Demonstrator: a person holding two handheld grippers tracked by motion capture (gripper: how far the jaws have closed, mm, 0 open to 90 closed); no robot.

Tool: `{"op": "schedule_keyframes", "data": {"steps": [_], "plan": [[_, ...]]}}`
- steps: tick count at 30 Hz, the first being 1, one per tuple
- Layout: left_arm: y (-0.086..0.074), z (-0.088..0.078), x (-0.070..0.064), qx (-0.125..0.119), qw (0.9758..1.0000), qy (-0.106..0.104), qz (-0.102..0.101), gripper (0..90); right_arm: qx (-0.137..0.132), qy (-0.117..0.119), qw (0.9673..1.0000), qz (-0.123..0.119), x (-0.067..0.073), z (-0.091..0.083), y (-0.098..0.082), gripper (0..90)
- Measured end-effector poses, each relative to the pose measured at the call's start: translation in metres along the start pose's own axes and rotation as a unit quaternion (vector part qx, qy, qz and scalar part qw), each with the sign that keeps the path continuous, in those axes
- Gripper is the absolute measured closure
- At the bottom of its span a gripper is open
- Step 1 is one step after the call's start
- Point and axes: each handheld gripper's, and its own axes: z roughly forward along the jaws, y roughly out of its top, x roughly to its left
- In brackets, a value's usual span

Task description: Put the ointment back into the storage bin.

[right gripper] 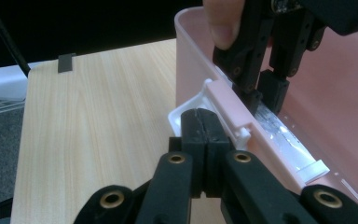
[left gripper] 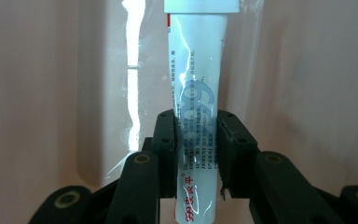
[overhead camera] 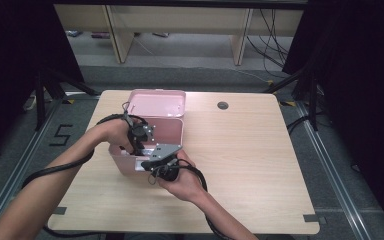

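Observation:
A pink box [overhead camera: 174, 131] stands open on the wooden table [overhead camera: 250, 150], its lid [overhead camera: 157, 103] tipped back. Inside it, my left gripper [left gripper: 198, 140] is shut on a white tube [left gripper: 198, 70] with red and blue print, wrapped in clear film, cap [left gripper: 200, 5] pointing away. The right gripper view shows that left gripper [right gripper: 265, 93] reaching down into the box, the tube [right gripper: 289, 144] lying along the near wall. My right gripper [right gripper: 200, 122] is shut, its tips against the white latch [right gripper: 186, 109] on the box's front outside wall. Both grippers meet at the box [overhead camera: 145, 150].
The box sits left of the table's middle. Bare wood lies to its right and in front. A round cable hole [overhead camera: 223, 105] is at the far edge. Tape marks [overhead camera: 310, 218] sit at the near corners. Cables trail from both hands off the near edge.

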Motion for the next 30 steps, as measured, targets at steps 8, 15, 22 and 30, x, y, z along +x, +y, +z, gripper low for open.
{"op": "schedule_keyframes", "data": {"steps": [8, 15, 22, 30], "plan": [[0.0, 0.003, 0.001, 0.001, 1.0, -0.003, -0.002, 70.4, 0.003, -0.002, 1.0, 0.0, -0.001, 0.002, -0.001, 90.0], [0.001, 0.006, 0.002, 0.004, 1.0, -0.007, 0.0, 70.4, 0.004, -0.005, 0.9998, -0.017, -0.002, 0.003, 0.0, 90.0], [0.002, 0.01, 0.003, 0.008, 0.9999, -0.012, 0.001, 70.4, 0.007, -0.005, 1.0, -0.002, 0.0, 0.004, -0.001, 90.0], [0.002, 0.013, 0.003, 0.013, 0.9998, -0.017, 0.003, 70.3, 0.008, -0.005, 0.9999, -0.004, -0.001, 0.004, 0.0, 90.0]]}}
